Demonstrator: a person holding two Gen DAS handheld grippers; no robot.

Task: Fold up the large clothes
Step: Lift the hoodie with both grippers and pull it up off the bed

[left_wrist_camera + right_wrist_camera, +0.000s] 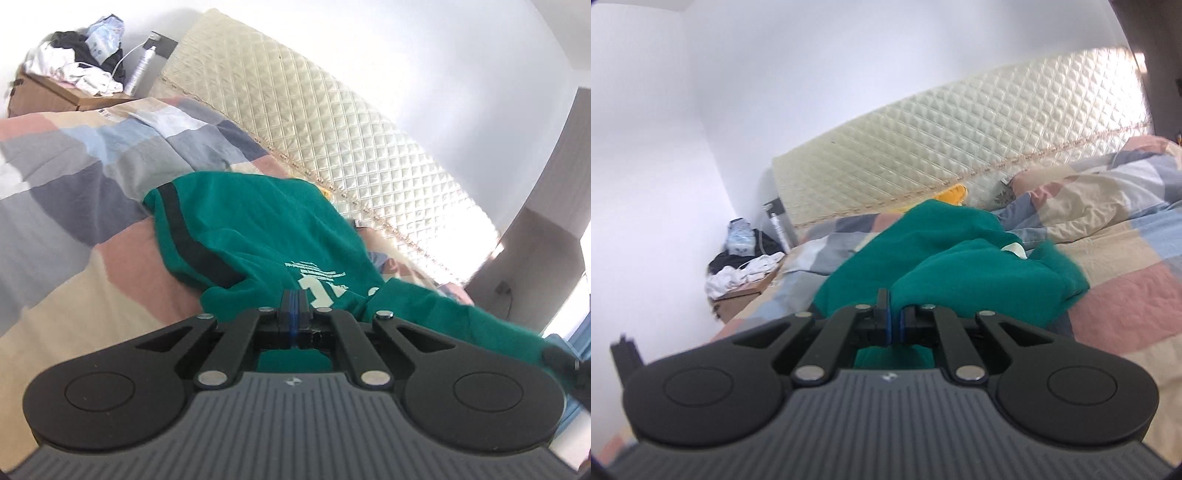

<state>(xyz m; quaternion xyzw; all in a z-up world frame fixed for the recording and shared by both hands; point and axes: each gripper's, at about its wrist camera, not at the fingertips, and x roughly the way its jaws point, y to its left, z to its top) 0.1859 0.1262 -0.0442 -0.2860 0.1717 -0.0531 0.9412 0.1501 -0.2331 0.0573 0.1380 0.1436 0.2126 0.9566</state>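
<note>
A green garment [251, 236] with a black stripe and white print lies bunched on the patchwork bedspread [74, 192], its near edge lifted toward me. My left gripper [293, 306] is shut, with green cloth at its fingertips and hanging under its jaws. In the right wrist view the same garment [960, 266] rises in folds from the bedspread [1126, 295]. My right gripper [894, 321] is shut on its near edge, with a sliver of cloth between the blue pads [886, 325]. The pinched edges themselves are hidden behind the fingers.
A cream quilted headboard [332, 122] runs along the far side of the bed. A wooden bedside box [48, 96] at the back left carries a pile of clothes [81, 62] and a spray bottle [142, 70]. A pillow [1089, 192] and a yellow item [955, 194] lie near the headboard.
</note>
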